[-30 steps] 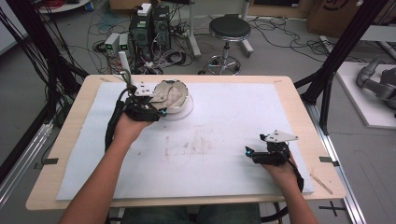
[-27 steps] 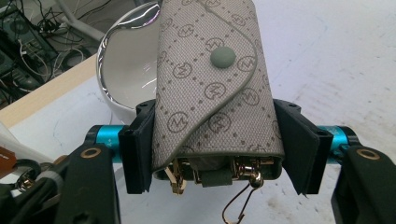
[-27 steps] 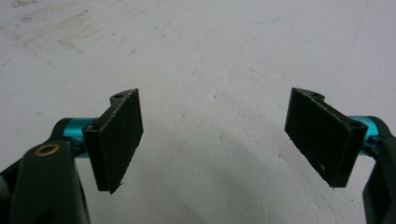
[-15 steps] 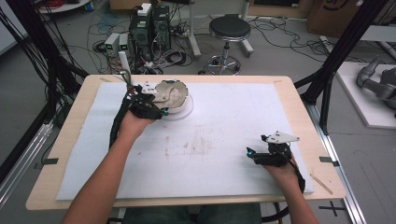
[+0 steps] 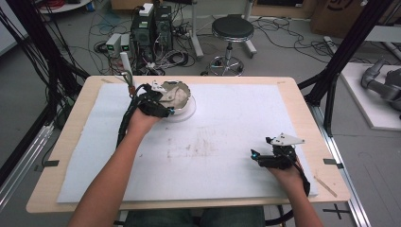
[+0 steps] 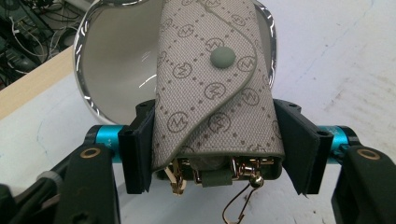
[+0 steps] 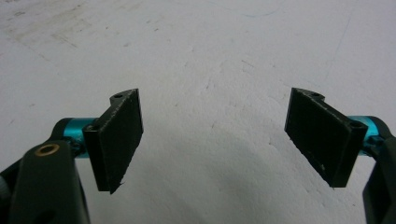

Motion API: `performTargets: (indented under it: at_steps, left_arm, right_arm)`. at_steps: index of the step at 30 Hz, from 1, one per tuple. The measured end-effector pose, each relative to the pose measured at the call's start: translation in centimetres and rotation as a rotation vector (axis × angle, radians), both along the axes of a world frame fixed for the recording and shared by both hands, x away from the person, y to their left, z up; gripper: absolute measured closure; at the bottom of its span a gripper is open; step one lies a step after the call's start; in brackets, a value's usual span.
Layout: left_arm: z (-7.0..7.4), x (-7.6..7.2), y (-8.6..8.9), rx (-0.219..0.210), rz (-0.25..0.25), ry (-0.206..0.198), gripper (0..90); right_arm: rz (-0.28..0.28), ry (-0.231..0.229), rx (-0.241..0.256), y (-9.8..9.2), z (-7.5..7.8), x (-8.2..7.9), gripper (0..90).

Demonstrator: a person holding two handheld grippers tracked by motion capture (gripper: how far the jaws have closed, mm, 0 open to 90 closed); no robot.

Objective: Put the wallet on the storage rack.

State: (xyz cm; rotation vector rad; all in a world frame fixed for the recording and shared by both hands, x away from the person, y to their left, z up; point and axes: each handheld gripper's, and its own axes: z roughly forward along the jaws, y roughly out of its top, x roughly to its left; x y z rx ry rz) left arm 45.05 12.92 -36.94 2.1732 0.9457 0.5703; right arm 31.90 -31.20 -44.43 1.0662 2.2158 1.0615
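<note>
Grey-beige monogrammed fabric key pouch with a snap flap point(image 6: 215, 88) sits clenched in my left gripper point(image 6: 215, 149), over the shiny white bowl point(image 6: 116, 70). I'd lower it centred before releasing. My right gripper point(image 7: 215, 140) rests spread wide on the white surface point(image 5: 227, 118).
</note>
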Motion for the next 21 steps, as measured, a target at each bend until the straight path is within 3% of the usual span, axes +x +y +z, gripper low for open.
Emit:
performTargets:
  at_steps: [10,15,21]
  left_arm:
    - [-0.5,0.8,-0.7,0.016,0.004,0.001,35.7]
    - [-0.2,1.2,-1.3,0.044,0.012,0.017,35.2]
    - [0.0,1.5,-1.4,0.032,0.020,-0.013,32.9]
  right_arm:
    - [-0.009,0.003,0.003,-0.2,0.0,0.0,19.5]
    - [-0.008,0.001,0.007,-0.2,0.0,-0.1,19.6]
    - [-0.006,-0.002,0.005,-0.2,0.0,-0.2,19.5]
